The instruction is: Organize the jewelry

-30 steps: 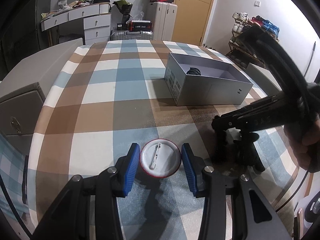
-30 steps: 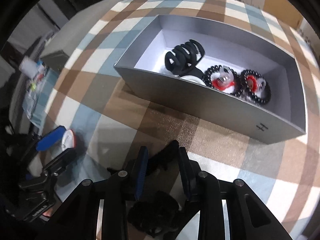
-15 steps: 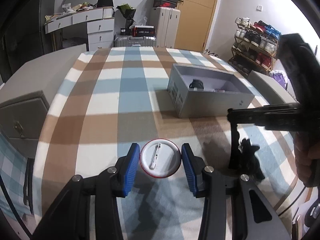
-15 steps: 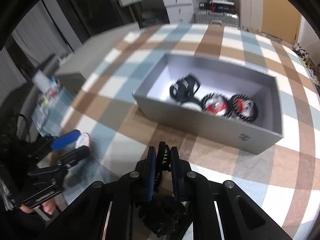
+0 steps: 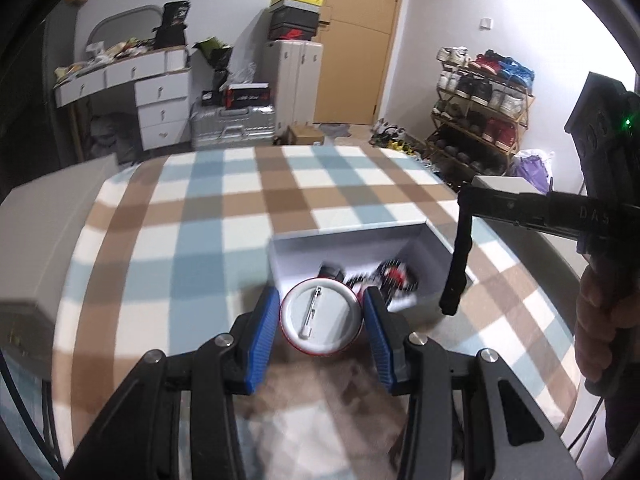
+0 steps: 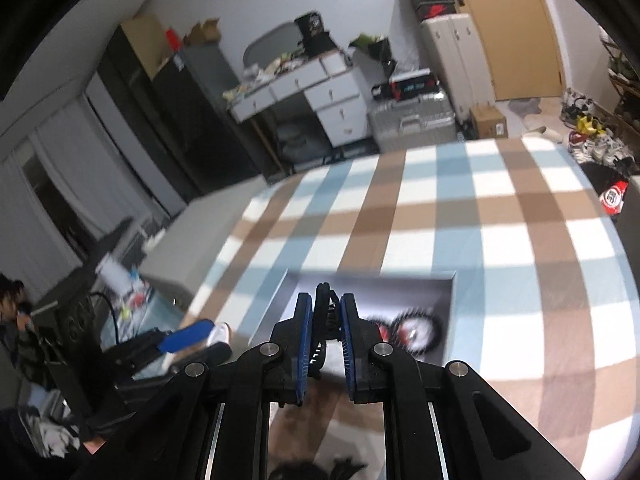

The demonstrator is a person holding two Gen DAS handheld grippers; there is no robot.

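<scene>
Gripping a round pin badge (image 5: 320, 322) by its rim, my left claw (image 5: 320, 330) holds it back side toward the camera, with the pin bar visible, above the near wall of the grey box (image 5: 348, 240). My right claw (image 6: 325, 340) is closed on a black hair claw clip (image 6: 324, 312), whose teeth project above and below the blue pads (image 6: 303, 344); it hangs over the same box. Inside the box I can make out black spiral hair ties with red centres (image 6: 416, 330), though they are blurred. The box sits on the checked blue, brown and white cloth (image 5: 240, 216) that covers the desk. In the right wrist view, the left claw and its badge appear at lower left.
</scene>
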